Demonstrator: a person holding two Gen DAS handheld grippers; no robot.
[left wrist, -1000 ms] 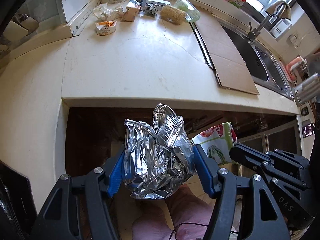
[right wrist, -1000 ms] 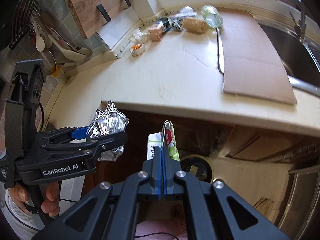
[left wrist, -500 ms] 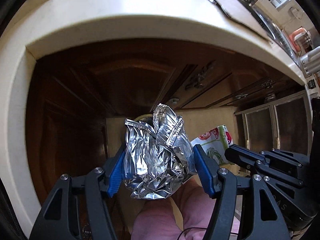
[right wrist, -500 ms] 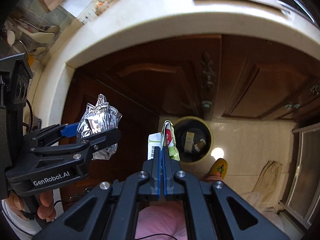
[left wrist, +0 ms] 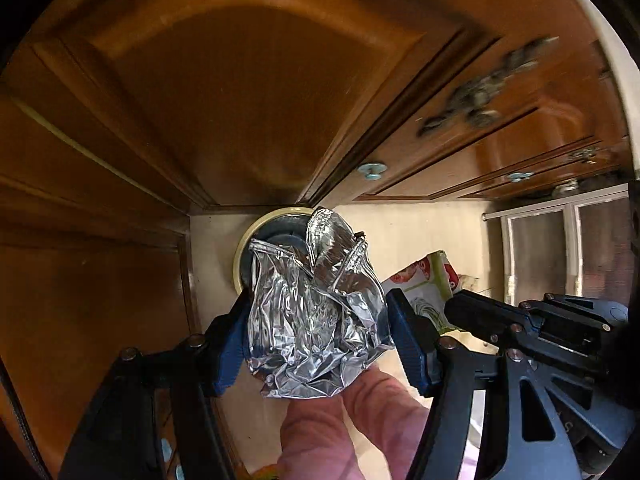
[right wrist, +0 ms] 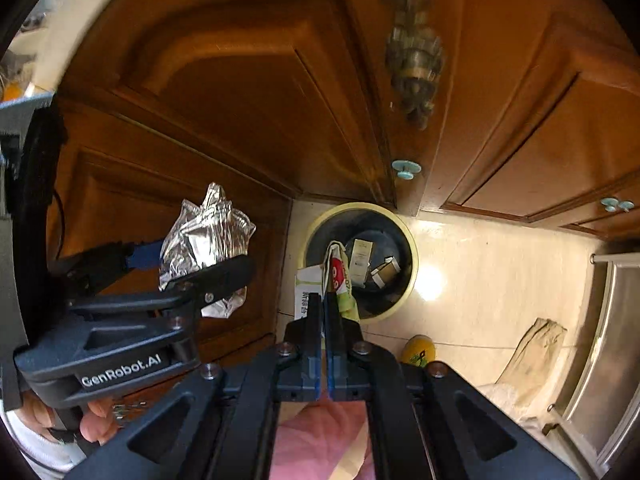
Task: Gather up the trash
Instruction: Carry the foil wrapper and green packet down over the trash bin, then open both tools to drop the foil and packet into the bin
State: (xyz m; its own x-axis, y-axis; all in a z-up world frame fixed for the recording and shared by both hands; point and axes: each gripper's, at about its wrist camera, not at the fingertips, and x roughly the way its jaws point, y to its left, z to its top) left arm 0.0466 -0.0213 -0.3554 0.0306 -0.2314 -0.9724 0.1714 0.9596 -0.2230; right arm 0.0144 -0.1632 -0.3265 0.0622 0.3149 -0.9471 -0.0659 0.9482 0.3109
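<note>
— Left wrist view?
— The left claw (left wrist: 316,320) pinches a crumpled foil ball (left wrist: 312,312) above the yellow-rimmed bin (left wrist: 242,252) by the wooden cabinets (left wrist: 224,92).
— Right wrist view?
— The right claw (right wrist: 323,308) is pressed together on a flat wrapper (right wrist: 340,276) — held over the bin (right wrist: 414,258) on the floor (right wrist: 500,276).

Foil wad (left wrist: 312,312): crumpled, silver, clamped between my left jaws | green-white wrapper (right wrist: 334,276): flattened, pinched upright in my right jaws
</note>
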